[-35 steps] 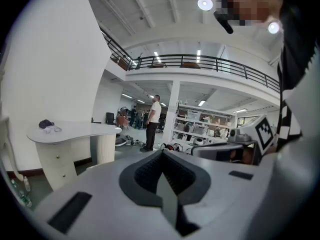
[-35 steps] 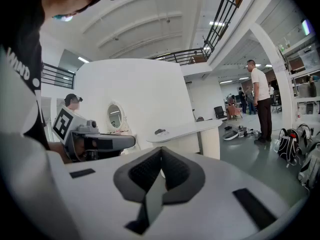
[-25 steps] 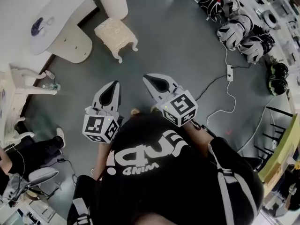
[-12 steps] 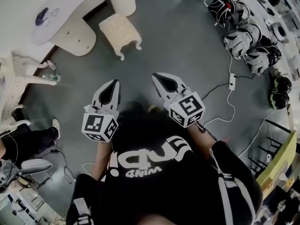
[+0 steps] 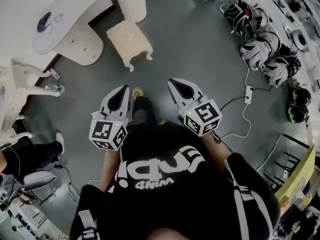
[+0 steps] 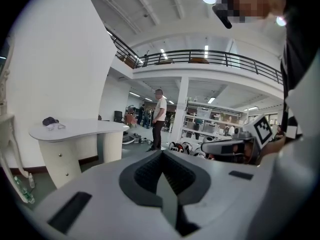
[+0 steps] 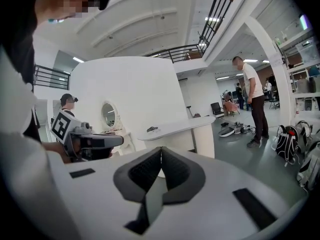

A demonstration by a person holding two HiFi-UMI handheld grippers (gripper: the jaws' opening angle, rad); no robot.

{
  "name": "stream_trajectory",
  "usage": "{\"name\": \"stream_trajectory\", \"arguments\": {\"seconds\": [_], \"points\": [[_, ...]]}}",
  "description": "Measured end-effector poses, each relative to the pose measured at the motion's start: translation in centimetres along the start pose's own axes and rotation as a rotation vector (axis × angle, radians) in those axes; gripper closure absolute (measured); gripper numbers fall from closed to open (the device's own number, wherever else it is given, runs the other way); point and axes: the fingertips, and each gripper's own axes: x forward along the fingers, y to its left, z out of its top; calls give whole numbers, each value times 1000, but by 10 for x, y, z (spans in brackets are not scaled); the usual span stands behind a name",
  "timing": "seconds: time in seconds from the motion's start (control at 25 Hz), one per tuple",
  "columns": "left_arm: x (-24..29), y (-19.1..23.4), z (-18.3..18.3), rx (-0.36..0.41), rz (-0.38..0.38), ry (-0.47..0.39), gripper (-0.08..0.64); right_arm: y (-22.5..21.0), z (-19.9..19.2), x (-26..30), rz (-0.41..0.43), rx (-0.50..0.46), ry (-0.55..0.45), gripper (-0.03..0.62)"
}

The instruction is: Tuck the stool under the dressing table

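left gripper: jaws pressed together with nothing between them; held in front of the person's body, tip aimed toward the stool.
right gripper: jaws also closed and empty; held alongside the left gripper but apart from it, with the person's foot on the floor between the two.
stool: ahead of both grippers and well apart from them, closer to the left gripper's line; upright on the grey floor, touched by neither gripper.
table: beyond the stool, ahead and to the left of the left gripper; the stool stands out in front of the gap between the table's pedestal and its round column, not beneath the top.
dark item: lies on the table top, far ahead-left of the left gripper.
bottle: on the floor to the left of the left gripper, well apart from it.
bags: a row on the floor ahead-right of the right gripper, well apart from it.
power strip: on the floor to the right of the right gripper, with a white cable running from it.
bystander: stands beyond the table, to the right of the right gripper's jaws.
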Motion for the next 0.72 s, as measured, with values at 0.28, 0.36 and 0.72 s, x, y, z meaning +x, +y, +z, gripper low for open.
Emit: {"name": "stream_trajectory", "arguments": {"seconds": [0.28, 0.36, 0.72], "points": [[41, 48, 18, 0, -16, 15, 551, -8, 15, 58, 41, -6, 27, 569], [55, 65, 25, 0, -13, 13, 551, -15, 19, 75, 46, -3, 33, 569], [103, 138, 56, -32, 4, 34, 551, -44, 45, 150, 43, 12, 63, 569]]}}
